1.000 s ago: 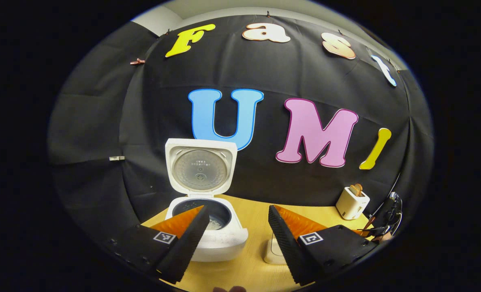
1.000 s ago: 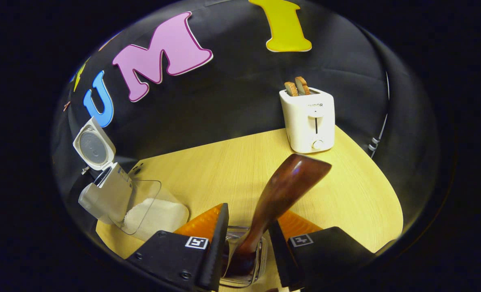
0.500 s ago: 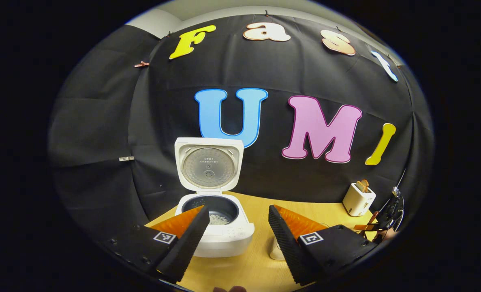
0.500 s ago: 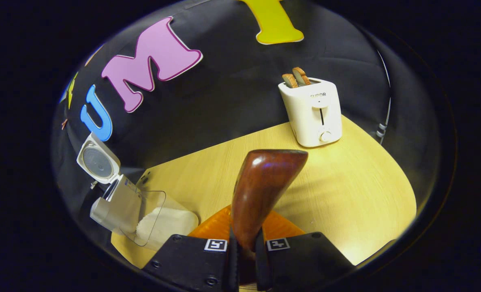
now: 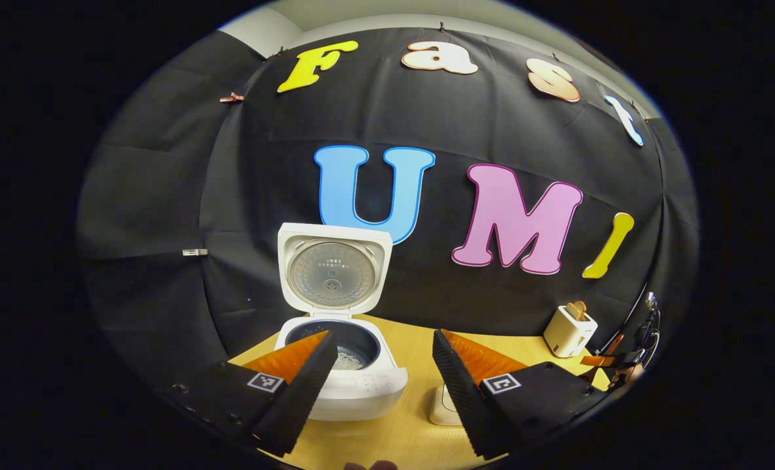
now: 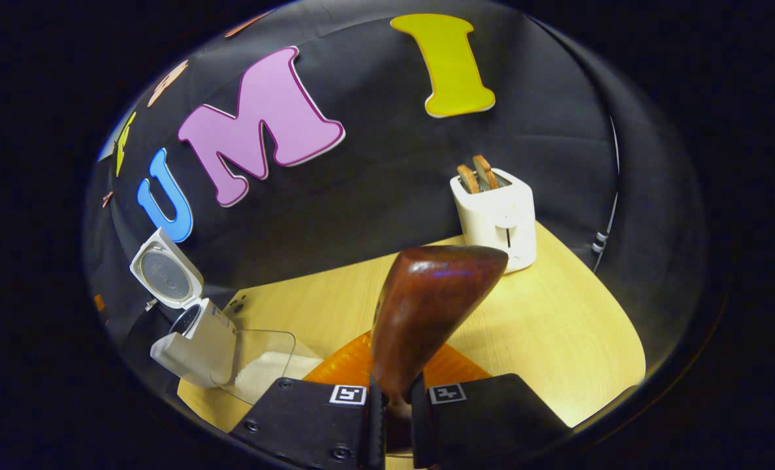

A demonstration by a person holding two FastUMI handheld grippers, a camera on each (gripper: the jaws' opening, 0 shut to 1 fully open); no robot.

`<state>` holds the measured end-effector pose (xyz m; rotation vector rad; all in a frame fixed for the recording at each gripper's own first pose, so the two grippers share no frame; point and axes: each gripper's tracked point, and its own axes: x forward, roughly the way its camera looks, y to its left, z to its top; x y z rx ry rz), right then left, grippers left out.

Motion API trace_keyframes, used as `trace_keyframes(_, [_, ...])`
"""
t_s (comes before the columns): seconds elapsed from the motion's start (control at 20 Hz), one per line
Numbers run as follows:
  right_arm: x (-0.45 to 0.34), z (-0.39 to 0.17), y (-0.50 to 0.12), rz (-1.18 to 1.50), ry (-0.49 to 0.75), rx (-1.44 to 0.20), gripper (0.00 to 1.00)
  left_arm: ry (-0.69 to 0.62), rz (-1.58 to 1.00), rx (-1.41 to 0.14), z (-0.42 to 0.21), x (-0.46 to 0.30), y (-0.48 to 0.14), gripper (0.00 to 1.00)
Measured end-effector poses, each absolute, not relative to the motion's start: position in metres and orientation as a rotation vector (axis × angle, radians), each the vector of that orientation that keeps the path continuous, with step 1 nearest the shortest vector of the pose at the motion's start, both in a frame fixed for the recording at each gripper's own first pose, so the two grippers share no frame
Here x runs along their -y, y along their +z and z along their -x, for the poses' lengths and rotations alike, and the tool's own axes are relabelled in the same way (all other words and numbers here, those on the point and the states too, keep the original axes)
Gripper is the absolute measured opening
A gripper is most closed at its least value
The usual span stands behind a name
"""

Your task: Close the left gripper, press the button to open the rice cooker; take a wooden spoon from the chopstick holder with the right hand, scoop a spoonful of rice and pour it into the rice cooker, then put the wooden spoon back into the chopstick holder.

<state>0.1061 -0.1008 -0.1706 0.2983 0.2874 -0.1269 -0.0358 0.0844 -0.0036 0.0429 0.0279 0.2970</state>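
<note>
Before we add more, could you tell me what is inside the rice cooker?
A little white rice lies in the rice cooker's dark pot; the left gripper's finger covers its near-left part.

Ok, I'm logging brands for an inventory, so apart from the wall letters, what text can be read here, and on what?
No text reads clearly.
On the rice cooker lid: small print on the inner plate, too small to read.
On the rice cooker front panel: tiny marks, too small to read.
On the toaster: any brand mark is too blurred to read.
</note>
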Motion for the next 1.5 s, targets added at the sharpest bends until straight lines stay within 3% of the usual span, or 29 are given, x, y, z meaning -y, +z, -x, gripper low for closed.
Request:
trace_keyframes(0.4, [0.049, -0.101, -0.089, -0.197, -0.084, -0.170, 0.20, 0.229, -0.032, -0.003, 0.023, -0.100, 0.005, 0.95])
trace_keyframes(0.65, [-0.013, -0.121, -0.079, -0.158, -0.016, -0.158, 0.20, 0.196, -0.026, 0.007, 0.019, -0.117, 0.009, 0.95])
trace_keyframes(0.9, [-0.070, -0.147, -0.115, -0.087, 0.029, -0.214, 0.20, 0.182, -0.029, -0.004, 0.021, -0.138, 0.010, 0.95])
trace_keyframes(1.5, [-0.110, -0.199, -0.227, 0.279, -0.051, -0.377, 0.20, 0.111, -0.047, -0.058, 0.000, -0.184, 0.001, 0.95])
